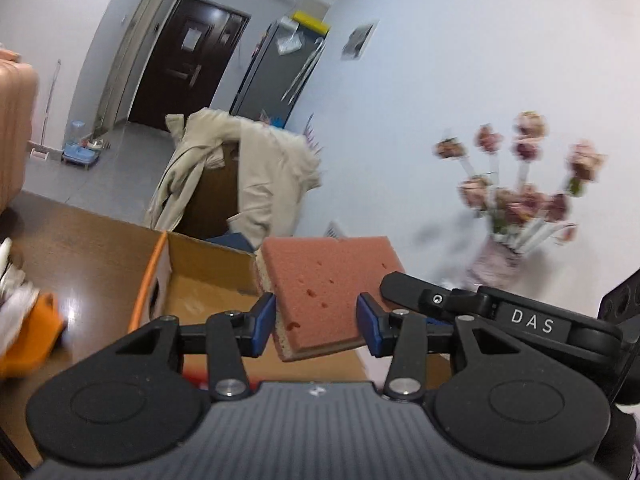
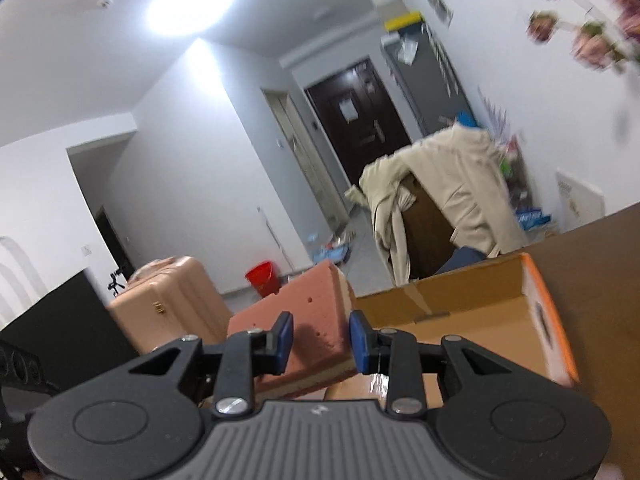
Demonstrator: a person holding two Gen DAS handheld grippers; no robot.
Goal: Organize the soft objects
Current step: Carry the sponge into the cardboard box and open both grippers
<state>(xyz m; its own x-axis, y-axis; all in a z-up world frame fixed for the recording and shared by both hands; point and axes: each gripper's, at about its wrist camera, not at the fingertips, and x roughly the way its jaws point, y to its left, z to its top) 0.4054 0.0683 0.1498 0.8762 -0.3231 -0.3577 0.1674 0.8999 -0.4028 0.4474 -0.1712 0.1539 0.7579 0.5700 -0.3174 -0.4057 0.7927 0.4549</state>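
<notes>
Gripped between the blue pads of the left gripper (image 1: 316,326), a pink sponge (image 1: 324,284) is held tilted over the open cardboard box (image 1: 208,276), a second sponge (image 2: 304,320) is clamped by the right gripper (image 2: 320,342), box floor partly hidden, blurred flowers (image 1: 520,176) barely made out.

This is a lived-in home, an apartment living area. Beyond the left claw (image 1: 316,320), a dark entrance door (image 1: 186,64) closes a hallway, and a beige coat (image 1: 256,172) hangs over a chair. To that claw's right, a vase of pink flowers (image 1: 516,188) stands against the white wall. Left of the right claw (image 2: 320,340) sit a pink suitcase (image 2: 172,300) and a red bucket (image 2: 262,278).
</notes>
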